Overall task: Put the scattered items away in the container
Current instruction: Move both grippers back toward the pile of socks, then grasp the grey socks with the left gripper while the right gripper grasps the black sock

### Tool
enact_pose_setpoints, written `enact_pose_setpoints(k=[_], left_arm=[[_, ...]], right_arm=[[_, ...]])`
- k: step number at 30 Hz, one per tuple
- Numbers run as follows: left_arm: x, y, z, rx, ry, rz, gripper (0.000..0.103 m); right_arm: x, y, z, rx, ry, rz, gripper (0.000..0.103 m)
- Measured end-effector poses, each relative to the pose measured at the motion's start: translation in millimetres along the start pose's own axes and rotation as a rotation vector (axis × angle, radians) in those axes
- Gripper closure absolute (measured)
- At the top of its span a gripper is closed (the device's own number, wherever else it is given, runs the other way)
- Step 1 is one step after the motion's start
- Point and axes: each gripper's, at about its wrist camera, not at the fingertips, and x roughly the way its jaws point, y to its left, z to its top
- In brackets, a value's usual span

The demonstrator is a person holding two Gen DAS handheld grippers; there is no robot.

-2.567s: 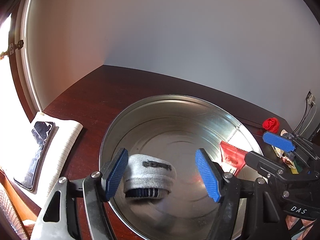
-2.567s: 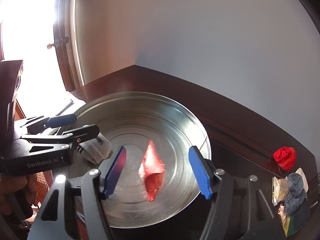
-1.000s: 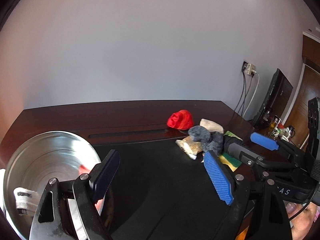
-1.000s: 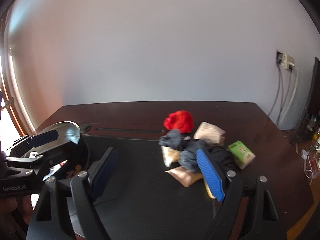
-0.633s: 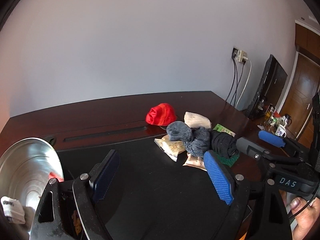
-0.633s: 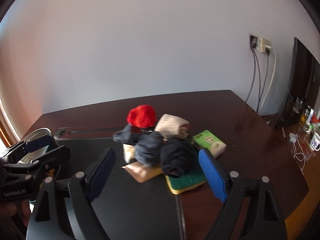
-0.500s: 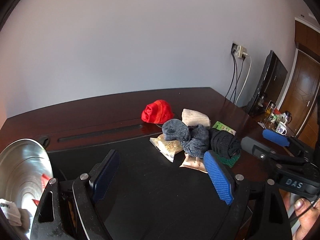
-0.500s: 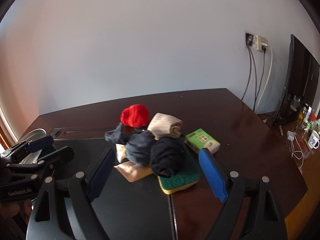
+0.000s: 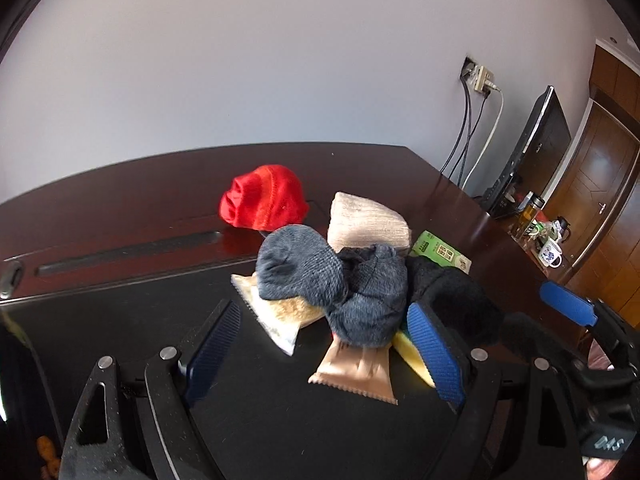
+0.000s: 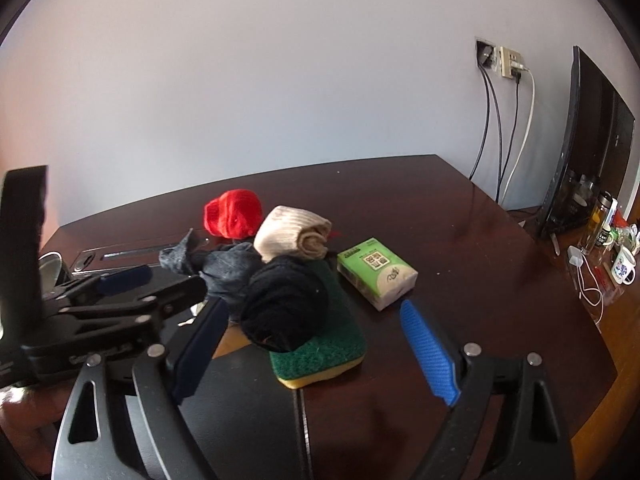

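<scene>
The left tongs (image 9: 326, 344) stand wide apart with nothing pressed between them, low over the black mat (image 9: 256, 420) on the dark wooden tabletop (image 9: 120, 200); just ahead of them lies the pile of scattered things: a grey sock (image 9: 320, 280) bunched on top of a clear packet of grains (image 9: 284, 316) and a tan foil packet (image 9: 356, 372), a black sock (image 9: 456, 300) to its right, a beige rolled sock (image 9: 364, 224) behind, and a red sock (image 9: 264, 196) farthest back; the right tongs (image 10: 308, 344) have just been opening and are also wide apart, gripping nothing, with the black sock and the green and yellow sponge (image 10: 320, 348) under it lying ahead between the two blue pads; a green tissue pack (image 10: 376, 276) sits just right of the sponge, apart from it; only a sliver of the metal container (image 10: 48, 270) shows at the left edge of the right wrist view, well apart from the pile.
</scene>
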Motion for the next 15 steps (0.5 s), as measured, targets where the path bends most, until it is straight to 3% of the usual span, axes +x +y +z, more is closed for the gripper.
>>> enact_pose_setpoints(k=[15], left_arm=[[30,3,1,-0.014,0.011,-0.018,0.016]], right_arm=[[21,-3,2,0.004,0.027,0.037,0.013]])
